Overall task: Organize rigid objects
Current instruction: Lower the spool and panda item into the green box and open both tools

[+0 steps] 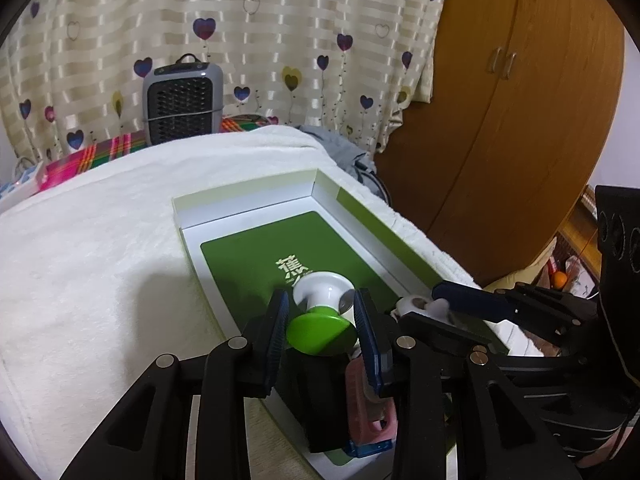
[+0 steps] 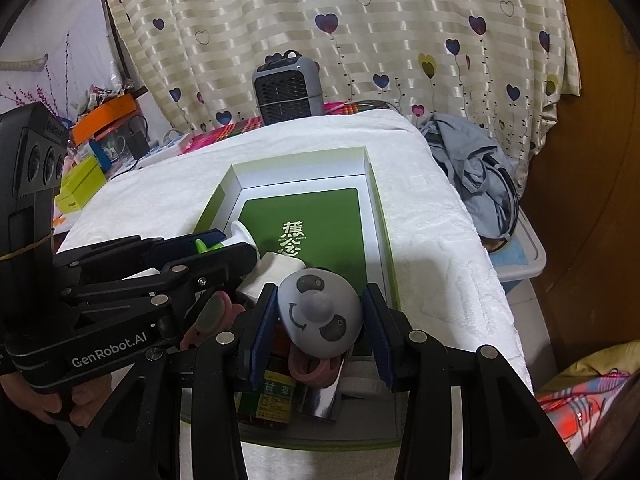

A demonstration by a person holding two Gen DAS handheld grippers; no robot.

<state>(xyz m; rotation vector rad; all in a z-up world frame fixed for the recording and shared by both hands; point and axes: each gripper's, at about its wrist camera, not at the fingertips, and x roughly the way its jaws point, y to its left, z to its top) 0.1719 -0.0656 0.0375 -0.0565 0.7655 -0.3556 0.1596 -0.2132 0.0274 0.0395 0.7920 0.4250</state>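
Note:
A shallow green and white box (image 1: 248, 196) (image 2: 376, 216) lies on a white towel. My left gripper (image 1: 320, 320) is shut on a green and white spool-shaped object (image 1: 320, 312), held over the box's near part; it also shows in the right wrist view (image 2: 240, 236). My right gripper (image 2: 320, 320) is shut on a grey panda-face object (image 2: 320, 316) above the box's near end. In the left wrist view the right gripper (image 1: 436, 304) shows at the box's right wall. Under it lie a white block (image 2: 272, 276), a pink piece (image 2: 312, 364), a jar (image 2: 272, 396) and a silvery item (image 2: 320, 400).
A grey heater (image 1: 182, 98) (image 2: 288, 86) stands behind the towel-covered surface (image 1: 100, 260) (image 2: 436, 248). Grey cloth (image 2: 472, 156) lies at the far right corner. A wooden wardrobe (image 1: 500, 100) is to the right. Cluttered boxes (image 2: 92, 152) sit at the left.

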